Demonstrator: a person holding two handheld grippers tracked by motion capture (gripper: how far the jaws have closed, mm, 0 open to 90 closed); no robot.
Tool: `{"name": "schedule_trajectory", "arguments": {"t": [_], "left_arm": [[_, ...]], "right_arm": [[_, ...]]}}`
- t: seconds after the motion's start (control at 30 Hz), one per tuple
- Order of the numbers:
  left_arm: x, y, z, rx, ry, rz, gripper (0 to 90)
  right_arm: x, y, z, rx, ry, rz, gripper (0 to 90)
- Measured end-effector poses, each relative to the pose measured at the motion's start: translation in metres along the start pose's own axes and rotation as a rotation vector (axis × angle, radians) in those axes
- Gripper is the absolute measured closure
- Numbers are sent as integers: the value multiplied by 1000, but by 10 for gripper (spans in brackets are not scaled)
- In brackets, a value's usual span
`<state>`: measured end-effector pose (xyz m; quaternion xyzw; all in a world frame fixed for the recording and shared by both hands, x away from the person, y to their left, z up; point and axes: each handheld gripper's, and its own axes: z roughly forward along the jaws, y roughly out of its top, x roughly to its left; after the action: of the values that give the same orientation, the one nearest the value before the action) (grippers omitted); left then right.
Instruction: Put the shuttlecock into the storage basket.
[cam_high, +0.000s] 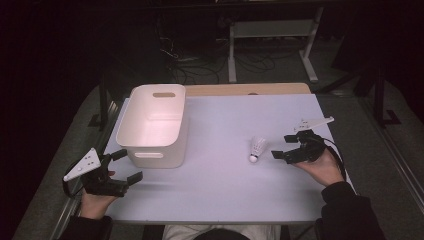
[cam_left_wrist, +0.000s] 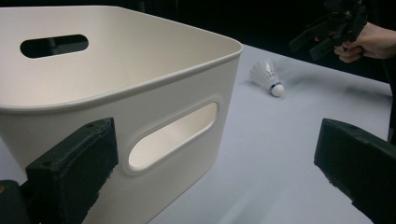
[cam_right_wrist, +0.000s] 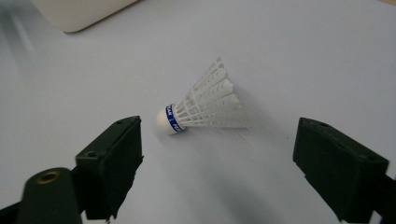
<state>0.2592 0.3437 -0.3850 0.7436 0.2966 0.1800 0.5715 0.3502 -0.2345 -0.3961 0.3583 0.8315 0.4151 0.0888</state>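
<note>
On the light blue-grey table (cam_high: 225, 190) there's a white plastic bin (cam_high: 155, 125) sitting toward the far left, upright, with slot handles cut into its near and far walls, and as far as the high view goes it looks like there's nothing in it. Off to the right of the bin, well apart from it, a white shuttlecock (cam_high: 257, 149) is lying on its side on the tabletop, cork end with a blue band pointing toward the person's edge of the table. The right gripper (cam_high: 285, 146) is held low just beside the shuttlecock, to its right, jaws spread wide and not touching it; in the right gripper view the shuttlecock (cam_right_wrist: 205, 105) sits just past and between the two black jaws, nearer the left one. The left gripper (cam_high: 127, 166) is down at the near left corner of the table, just in front of the bin, jaws also spread apart with nothing between them. From the left gripper view you're looking right at the bin's near wall (cam_left_wrist: 173, 135) and its handle slot, with the shuttlecock (cam_left_wrist: 267, 77) farther out on the table and the other hand (cam_left_wrist: 369, 42) holding its gripper beyond it.
</note>
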Motion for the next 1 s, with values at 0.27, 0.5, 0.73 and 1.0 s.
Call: {"name": "schedule_trajectory", "arguments": {"t": [0.27, 0.5, 0.73, 1.0], "left_arm": [[0, 0, 0, -1, -3, 0, 0], [0, 0, 0, 0, -6, 1, 0], [0, 0, 0, 0, -8, 2, 0], [0, 0, 0, 0, -8, 2, 0]], "right_arm": [[-5, 4, 12, 63, 31, -7, 286], [-11, 4, 21, 107, 40, 0, 435], [-20, 6, 24, 109, 45, 25, 630], [-27, 4, 29, 122, 40, 36, 744]]}}
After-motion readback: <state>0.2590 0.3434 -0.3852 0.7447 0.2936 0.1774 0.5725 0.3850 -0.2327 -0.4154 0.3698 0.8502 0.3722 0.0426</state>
